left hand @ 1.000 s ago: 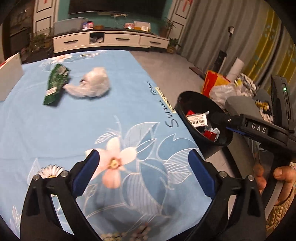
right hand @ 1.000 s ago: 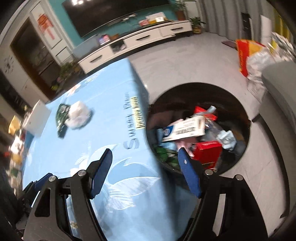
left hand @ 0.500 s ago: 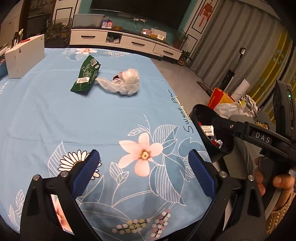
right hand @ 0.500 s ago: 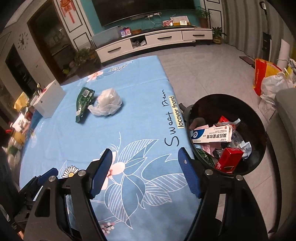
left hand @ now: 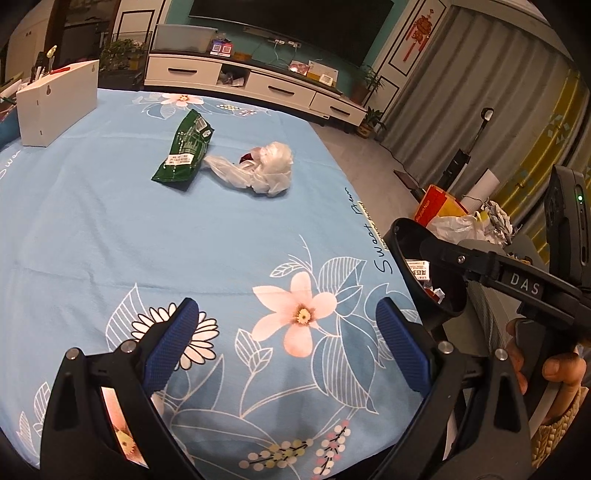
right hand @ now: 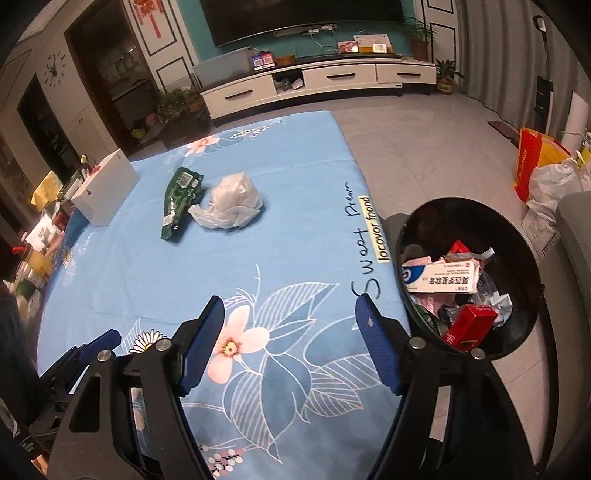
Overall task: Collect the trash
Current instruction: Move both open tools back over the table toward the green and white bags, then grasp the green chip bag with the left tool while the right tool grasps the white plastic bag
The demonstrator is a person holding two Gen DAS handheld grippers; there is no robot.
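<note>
While empty, left claw apart | right claw apart | green wrapper touching plastic bag

Dim, warm indoor light is falling across both views. Fisheye distortion is bending the edges, and dark vignetting is filling the corners.

A home living room is showing here: a large television is hanging above a long white cabinet, potted plants are standing nearby, and grey curtains are covering the wall.
</note>
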